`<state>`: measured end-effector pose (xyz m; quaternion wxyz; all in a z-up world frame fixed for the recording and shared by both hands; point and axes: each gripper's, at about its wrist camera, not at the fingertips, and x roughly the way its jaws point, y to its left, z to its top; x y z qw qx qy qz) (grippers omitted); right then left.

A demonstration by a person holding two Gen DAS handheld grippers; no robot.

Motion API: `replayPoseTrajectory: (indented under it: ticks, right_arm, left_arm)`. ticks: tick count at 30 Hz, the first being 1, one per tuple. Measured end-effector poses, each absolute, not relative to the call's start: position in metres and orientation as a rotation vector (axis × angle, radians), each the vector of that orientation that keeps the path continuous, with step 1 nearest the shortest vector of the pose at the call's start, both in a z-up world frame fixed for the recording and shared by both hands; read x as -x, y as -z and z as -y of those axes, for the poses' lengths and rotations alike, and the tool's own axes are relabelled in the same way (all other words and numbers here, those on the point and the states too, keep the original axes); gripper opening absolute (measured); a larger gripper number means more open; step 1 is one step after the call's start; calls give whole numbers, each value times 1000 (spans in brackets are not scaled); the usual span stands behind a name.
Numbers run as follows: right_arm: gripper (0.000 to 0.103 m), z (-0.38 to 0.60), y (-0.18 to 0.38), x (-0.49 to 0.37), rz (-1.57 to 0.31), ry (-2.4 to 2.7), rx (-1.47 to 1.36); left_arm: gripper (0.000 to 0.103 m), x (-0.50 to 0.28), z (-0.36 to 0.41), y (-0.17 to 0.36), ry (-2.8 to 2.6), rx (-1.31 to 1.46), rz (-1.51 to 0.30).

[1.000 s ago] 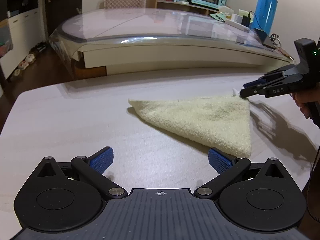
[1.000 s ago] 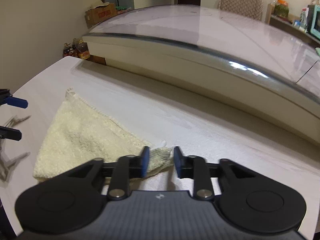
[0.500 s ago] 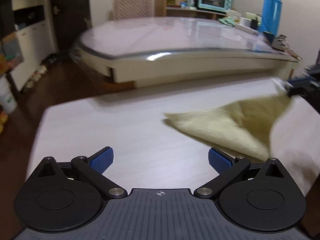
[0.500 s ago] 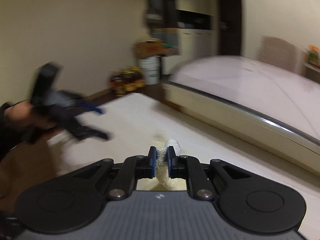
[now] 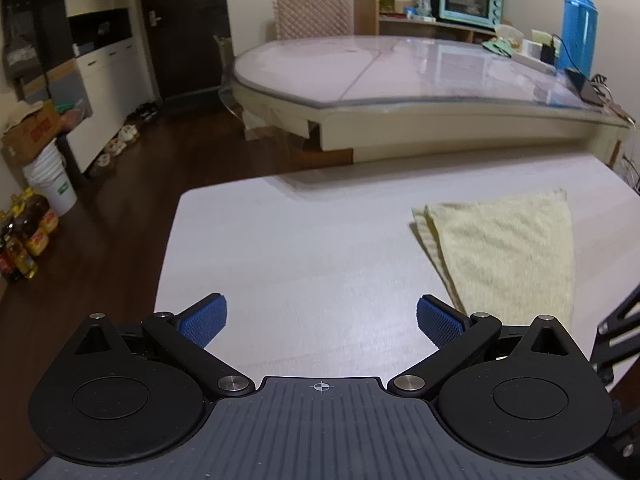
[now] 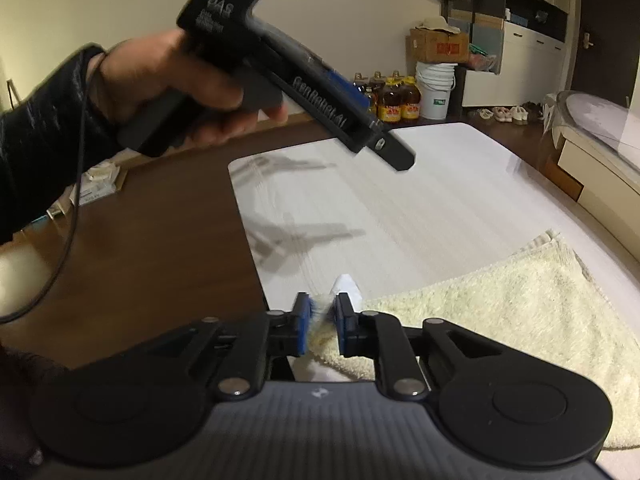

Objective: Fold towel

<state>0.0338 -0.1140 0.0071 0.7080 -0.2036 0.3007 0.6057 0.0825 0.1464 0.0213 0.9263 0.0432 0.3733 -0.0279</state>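
The worktop [image 5: 280, 248] is pale and mostly bare, with the towel [image 5: 508, 256] lying toward its right side as the left wrist camera sees it. The towel rests folded over on itself, a lower layer's edge peeking out along the left margin, so one fold appears to be down already.

The left tongs [image 5: 322, 318] hang above the bare worktop with the blue pads spread wide and nothing between them; they look parked clear of the cloth so the other hand can work. The right wrist view shows the same tool held high in the person's left hand [image 6: 172, 88], well off the surface.

The right tongs [image 6: 320, 326] sit low at the towel's near corner. The pads stand slightly apart with the corner and its small white tag [image 6: 346, 286] between them, but blur there keeps me from telling whether they pinch the cloth or have just let go. Holding that corner would let the person lay the layer square on the one below.

A second ago the towel lay as a flat triangle with the right tongs at its far corner; half a second ago that corner was clamped and lifted. Now it is carried across and down, and the left tongs have swung leftward.
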Motion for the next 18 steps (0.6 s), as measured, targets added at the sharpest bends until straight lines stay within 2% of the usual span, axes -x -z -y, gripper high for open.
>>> replayPoseTrajectory:
  ticks: [2, 9, 18]
  right_arm:
    - [33, 119, -16, -43, -652, -1317, 427]
    - [33, 123, -34, -128, -626, -1160, 481]
    - [30, 79, 6, -196, -625, -1205, 671]
  left_arm:
    - [103, -85, -149, -18, 61, -81, -768]
    - [103, -96, -147, -9, 87, -52, -762]
    - [103, -103, -139, 2, 132, -45, -783]
